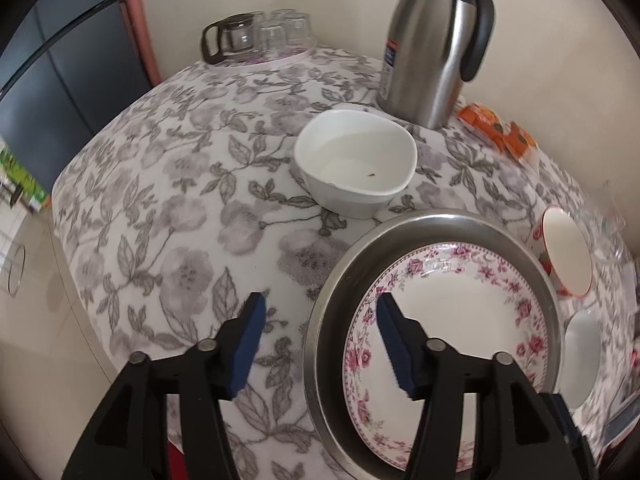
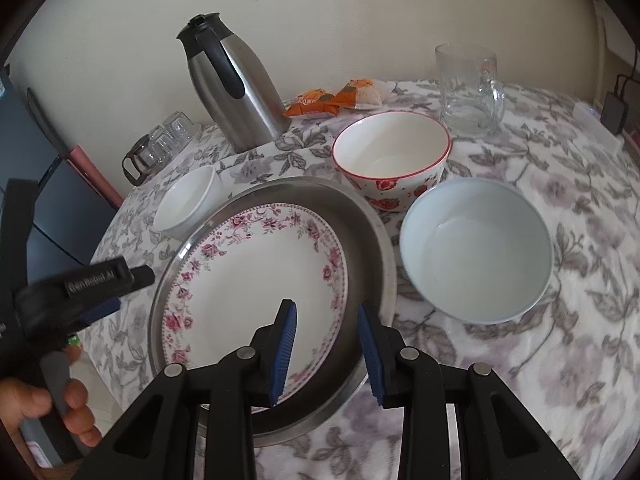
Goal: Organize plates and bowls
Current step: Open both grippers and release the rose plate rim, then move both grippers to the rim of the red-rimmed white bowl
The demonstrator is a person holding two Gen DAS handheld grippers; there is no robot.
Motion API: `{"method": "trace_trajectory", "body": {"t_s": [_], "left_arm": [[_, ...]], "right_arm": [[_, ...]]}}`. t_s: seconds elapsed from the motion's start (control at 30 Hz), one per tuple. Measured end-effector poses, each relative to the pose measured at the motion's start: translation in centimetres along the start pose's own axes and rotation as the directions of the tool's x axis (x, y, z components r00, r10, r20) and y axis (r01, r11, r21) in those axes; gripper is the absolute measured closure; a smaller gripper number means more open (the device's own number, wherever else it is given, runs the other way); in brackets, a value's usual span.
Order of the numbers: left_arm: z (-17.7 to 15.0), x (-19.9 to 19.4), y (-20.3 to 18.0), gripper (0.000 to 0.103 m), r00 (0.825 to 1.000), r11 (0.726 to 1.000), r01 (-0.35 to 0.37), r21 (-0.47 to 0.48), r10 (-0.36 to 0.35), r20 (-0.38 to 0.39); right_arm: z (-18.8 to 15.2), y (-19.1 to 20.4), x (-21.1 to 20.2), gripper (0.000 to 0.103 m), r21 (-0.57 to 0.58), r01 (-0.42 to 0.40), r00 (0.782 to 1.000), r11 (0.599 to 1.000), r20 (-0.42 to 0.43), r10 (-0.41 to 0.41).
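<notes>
both gripper jaws stand apart, straddling the floral plate (image 2: 256, 280) rim.

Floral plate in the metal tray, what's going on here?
A person holds tongs in each hand over the table. The floral plate lies in the metal tray, held by neither. Left tongs and right tongs are both open, straddling the tray's opposite rims. Three bowls wait loose: small white bowl, strawberry bowl, pale blue bowl.
</notes>
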State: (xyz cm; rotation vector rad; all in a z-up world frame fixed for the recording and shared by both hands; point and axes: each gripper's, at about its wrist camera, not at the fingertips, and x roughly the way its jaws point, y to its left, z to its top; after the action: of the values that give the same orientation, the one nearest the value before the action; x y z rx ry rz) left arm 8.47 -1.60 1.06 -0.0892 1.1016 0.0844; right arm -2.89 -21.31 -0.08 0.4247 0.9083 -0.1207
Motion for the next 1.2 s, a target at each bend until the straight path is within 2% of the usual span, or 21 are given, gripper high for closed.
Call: {"method": "trace_trajectory", "body": {"t_s": [0.13, 0.2, 0.4, 0.47, 0.57, 0.6, 0.63, 0.7, 0.8, 0.9, 1.07, 1.2], "left_arm": [[-0.3, -0.7, -0.2, 0.033, 0.999, 0.998, -0.035, -0.055, 0.036, 0.018], [-0.4, -0.9, -0.3, 0.024, 0.998, 0.996, -0.058, -0.070, 0.060, 0.025], [-0.5, -0.9, -0.3, 0.021, 0.995, 0.994, -0.094, -0.059, 0.096, 0.041], [-0.4, -0.7, -0.1, 0.014, 0.995, 0.993, -0.092, -0.071, 0.094, 0.029], [-0.4, -0.4, 0.2, 0.013, 0.997, 0.995, -0.068, -0.074, 0.069, 0.015], [-0.3, -0.4, 0.2, 0.013, 0.998, 0.996, -0.063, -0.069, 0.064, 0.013], [-0.3, -0.3, 0.3, 0.013, 0.998, 0.996, -0.061, -0.065, 0.062, 0.014], [-0.2, -0.1, 0.5, 0.013, 0.998, 0.997, -0.053, -0.062, 0.054, 0.010], [0.0, 0.3, 0.9, 0.012, 1.000, 0.998, -0.018, -0.067, 0.018, -0.011], [0.0, 0.4, 1.2, 0.008, 1.000, 0.998, 0.000, -0.059, 0.000, -0.011], [0.2, 0.3, 1.8, 0.008, 1.000, 0.999, 0.030, -0.043, -0.030, 0.001], [0.3, 0.2, 2.0, 0.007, 0.999, 0.999, 0.043, 0.006, -0.043, 0.013]], "right_arm": [[-0.1, -0.3, -0.6, 0.068, -0.033, -0.015, 0.999, 0.999, 0.030, 0.016], [0.1, -0.1, -0.9, 0.068, -0.059, -0.030, 0.998, 0.998, 0.048, 0.033], [0.1, 2.0, -2.2, 0.068, -0.121, -0.045, 0.995, 0.992, 0.082, 0.055], [-0.1, 2.7, -2.1, 0.068, -0.140, -0.034, 0.996, 0.990, 0.080, 0.046], [-0.2, 3.3, -1.7, 0.068, -0.149, -0.021, 0.997, 0.989, 0.076, 0.032], [-0.3, 3.4, -1.7, 0.065, -0.154, -0.012, 0.997, 0.988, 0.079, 0.024], [-0.3, 3.6, -1.5, 0.052, -0.157, 0.004, 0.997, 0.988, 0.080, 0.009], [-0.4, 3.8, -1.4, 0.041, -0.159, 0.024, 0.997, 0.987, 0.079, -0.012], [-0.4, 4.0, -1.3, 0.040, -0.159, 0.066, 0.995, 0.985, 0.081, -0.054], [-0.4, 3.7, -1.3, 0.028, -0.137, 0.120, 0.990, 0.983, 0.089, -0.109], [-0.4, 2.8, -1.2, 0.020, -0.081, 0.195, 0.978, 0.977, 0.086, -0.188], [-0.4, 2.8, -1.7, 0.013, -0.061, 0.239, 0.968, 0.969, 0.092, -0.233]]}}
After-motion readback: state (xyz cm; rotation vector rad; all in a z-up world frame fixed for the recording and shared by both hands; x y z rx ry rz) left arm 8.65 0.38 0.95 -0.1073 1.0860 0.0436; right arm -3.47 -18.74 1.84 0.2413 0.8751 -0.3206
